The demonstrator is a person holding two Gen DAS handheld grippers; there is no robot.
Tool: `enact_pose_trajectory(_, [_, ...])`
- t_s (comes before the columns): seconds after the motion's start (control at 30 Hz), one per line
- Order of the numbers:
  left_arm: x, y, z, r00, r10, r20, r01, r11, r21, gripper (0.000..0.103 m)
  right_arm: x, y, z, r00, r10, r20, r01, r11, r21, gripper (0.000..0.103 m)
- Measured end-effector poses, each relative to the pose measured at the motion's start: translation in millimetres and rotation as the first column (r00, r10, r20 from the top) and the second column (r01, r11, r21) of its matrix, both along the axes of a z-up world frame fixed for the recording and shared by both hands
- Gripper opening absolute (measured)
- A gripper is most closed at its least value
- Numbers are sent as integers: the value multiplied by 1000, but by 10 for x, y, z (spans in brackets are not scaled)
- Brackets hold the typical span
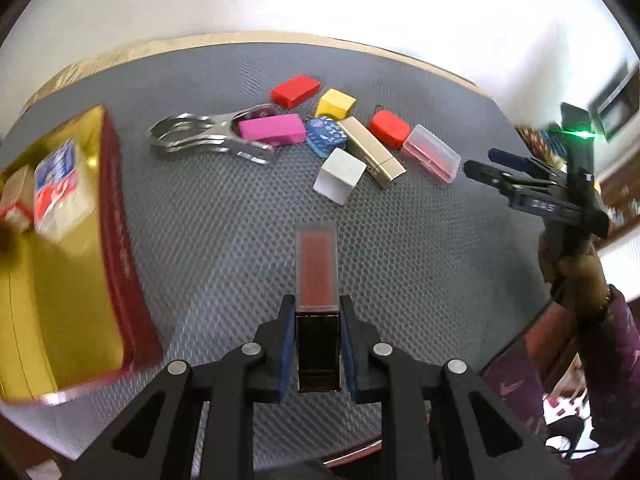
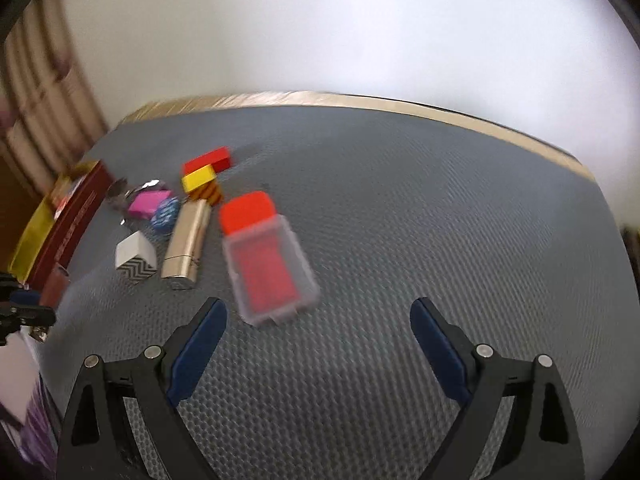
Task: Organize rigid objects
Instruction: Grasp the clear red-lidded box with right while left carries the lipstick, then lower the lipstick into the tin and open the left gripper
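- The left claw (image 1: 318,316) is seen clamped on a slim lip-gloss tube (image 1: 318,268); its dark cap sits between the blue pads (image 1: 285,344) and its clear, reddish body sticks forward over the grey textured surface (image 1: 224,208).
- The right claw (image 2: 318,312) is held with its jaws wide apart and nothing between them, above the surface (image 2: 400,208).
- In the left wrist view, the right claw (image 1: 478,164) is seen at the right edge, carried by a hand (image 1: 568,264) with a patterned purple sleeve (image 1: 608,360).
- A clear plastic case (image 2: 270,268) with red contents lies just ahead of the right claw, slightly left of centre and apart from both fingers.
- An orange-red rounded block (image 2: 248,212) is touching the far end of that case.
- A gold lipstick tube (image 2: 186,244) lies left of the case, with a white cube (image 2: 134,256) bearing a chevron pattern to its left.
- Farther back, a pink block (image 2: 146,202), a blue patterned piece (image 2: 166,210), a yellow block (image 2: 198,178) and a red block (image 2: 208,160) are grouped closely.
- A metal clip (image 1: 200,138) lies at the left of the cluster, touching the pink block (image 1: 272,129).
- A red and gold box (image 1: 76,248) stands open at the left of the surface, with packets inside; they are too blurred to be identified.
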State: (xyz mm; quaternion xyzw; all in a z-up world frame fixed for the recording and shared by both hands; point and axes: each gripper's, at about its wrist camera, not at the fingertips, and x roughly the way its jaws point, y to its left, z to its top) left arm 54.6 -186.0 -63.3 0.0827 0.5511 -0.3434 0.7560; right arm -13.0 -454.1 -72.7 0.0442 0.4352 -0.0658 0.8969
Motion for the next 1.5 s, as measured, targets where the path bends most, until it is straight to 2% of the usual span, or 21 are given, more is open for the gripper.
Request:
enact_pose_trajectory(0.17, [-141, 92, 152, 999, 41, 3, -41, 999, -9, 20, 252, 87, -64, 994, 80, -69, -83, 996, -37, 93])
enact_pose_trajectory(0.2, [-142, -8, 187, 999, 45, 14, -45, 999, -3, 20, 278, 106, -81, 993, 91, -80, -94, 995, -42, 93])
enact_pose_trajectory(0.53, [-295, 357, 473, 991, 123, 47, -122, 992, -34, 20, 662, 197, -294, 975, 134, -178, -156, 981, -116, 92])
enact_pose_trajectory(0.57, [-305, 423, 502, 989, 136, 51, -134, 990, -36, 20, 696, 199, -331, 969, 139, -202, -164, 980, -112, 90])
enact_pose_trajectory(0.6, [-305, 490, 526, 987, 155, 51, -153, 987, -40, 20, 722, 206, -359, 965, 145, -218, -171, 980, -106, 79])
enact_pose_trajectory(0.63, [-296, 548, 545, 984, 170, 46, -167, 985, -47, 20, 732, 203, -365, 963, 155, -219, -177, 981, -84, 77])
enact_pose_trajectory(0.77, [-191, 905, 631, 967, 251, 28, -249, 966, -71, 20, 755, 233, -334, 960, 142, -242, -157, 987, -43, 52])
enact_pose_trajectory(0.8, [-127, 932, 622, 963, 269, 31, -267, 961, -74, 20, 781, 267, -342, 960, 135, -245, -151, 987, -49, 52])
enact_pose_trajectory(0.93, [95, 1231, 700, 935, 349, 67, -346, 936, -59, 20, 644, 263, -303, 969, 105, -225, -112, 993, -19, 52])
enact_pose_trajectory(1.03, [282, 1350, 676, 924, 371, 93, -369, 929, -37, 20, 458, 243, -247, 976, 74, -204, -74, 997, 8, 52])
enact_pose_trajectory(1.23, [741, 1432, 484, 924, 359, 134, -365, 931, 24, 20, 18, 113, -15, 991, 5, -134, 5, 997, 81, 52])
enact_pose_trajectory(1.33, [989, 1432, 337, 929, 348, 130, -356, 933, 46, 20, -172, 107, 118, 995, -14, -99, 25, 994, 110, 52])
enact_pose_trajectory(1.5, [1314, 1438, 107, 921, 364, 137, -379, 918, 114, 20, -290, 145, 293, 998, -23, -62, 31, 992, 122, 52])
